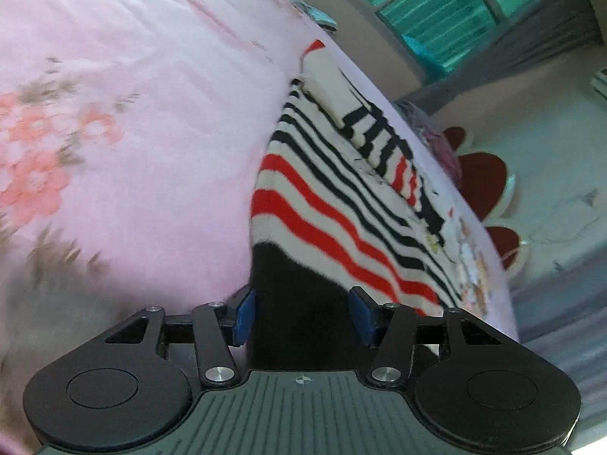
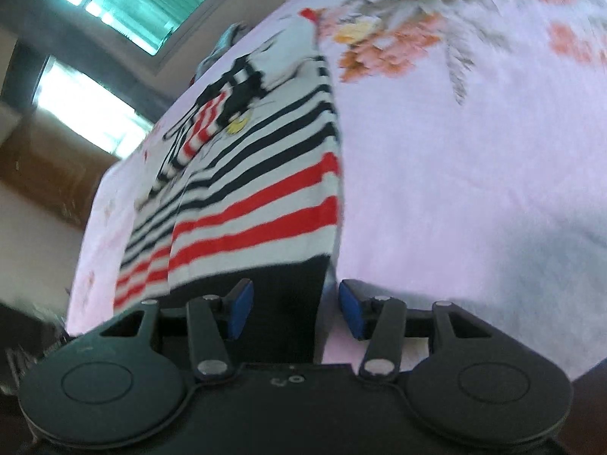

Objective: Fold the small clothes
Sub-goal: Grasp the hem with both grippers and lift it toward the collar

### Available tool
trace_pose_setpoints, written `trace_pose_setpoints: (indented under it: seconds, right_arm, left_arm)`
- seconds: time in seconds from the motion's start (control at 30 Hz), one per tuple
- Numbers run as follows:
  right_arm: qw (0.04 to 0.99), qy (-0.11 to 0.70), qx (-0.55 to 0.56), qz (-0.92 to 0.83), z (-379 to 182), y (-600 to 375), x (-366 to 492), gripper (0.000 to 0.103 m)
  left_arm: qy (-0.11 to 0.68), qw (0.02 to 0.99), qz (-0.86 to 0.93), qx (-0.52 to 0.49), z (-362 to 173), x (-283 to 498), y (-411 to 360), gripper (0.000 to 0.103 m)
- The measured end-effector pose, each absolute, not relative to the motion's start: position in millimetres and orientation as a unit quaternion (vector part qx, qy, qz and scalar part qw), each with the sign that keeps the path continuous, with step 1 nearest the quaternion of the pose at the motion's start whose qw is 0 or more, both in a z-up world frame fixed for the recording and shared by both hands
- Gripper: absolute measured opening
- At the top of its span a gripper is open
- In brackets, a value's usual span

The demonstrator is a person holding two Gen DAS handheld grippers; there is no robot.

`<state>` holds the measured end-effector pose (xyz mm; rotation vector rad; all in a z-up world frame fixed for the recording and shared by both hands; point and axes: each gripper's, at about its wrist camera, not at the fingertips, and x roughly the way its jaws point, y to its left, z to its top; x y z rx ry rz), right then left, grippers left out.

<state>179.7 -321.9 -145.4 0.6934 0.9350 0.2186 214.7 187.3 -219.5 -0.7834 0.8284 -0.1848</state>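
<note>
Left wrist view: the left gripper (image 1: 301, 314) straddles the black hem of a striped top (image 1: 341, 197) lying flat on a pink floral sheet (image 1: 132, 132), pads spread, not pinching.

Right wrist view: the right gripper (image 2: 292, 309) brackets the hem's other corner, equally spread. Likely next: clamp both corners, then fold upward.

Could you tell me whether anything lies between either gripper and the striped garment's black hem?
Nothing visible does. The black hem of the striped garment already sits between the open left gripper fingers, and likewise at the right gripper.
</note>
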Motion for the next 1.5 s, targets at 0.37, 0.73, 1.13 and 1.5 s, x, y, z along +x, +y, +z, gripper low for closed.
trace_pose_setpoints:
  seconds: [0.37,0.73,1.13,1.5]
  right_arm:
    - [0.806,0.462,0.337,0.155,-154,-301,192,0.039]
    - [0.856,0.403,0.283,0.157,-126,-304,168,0.006]
    - [0.896,0.355,0.214,0.159,-73,-302,185,0.006]
    - [0.924,0.288,0.192,0.164,5,-301,322,0.006]
  left_arm:
    - [0.437,0.806,-0.177,-0.358,-228,237,172,0.028]
    - [0.369,0.863,-0.102,-0.33,-209,198,178,0.004]
    - [0.319,0.887,-0.076,-0.325,-163,203,175,0.004]
    - [0.255,0.913,-0.107,-0.301,-89,337,187,0.003]
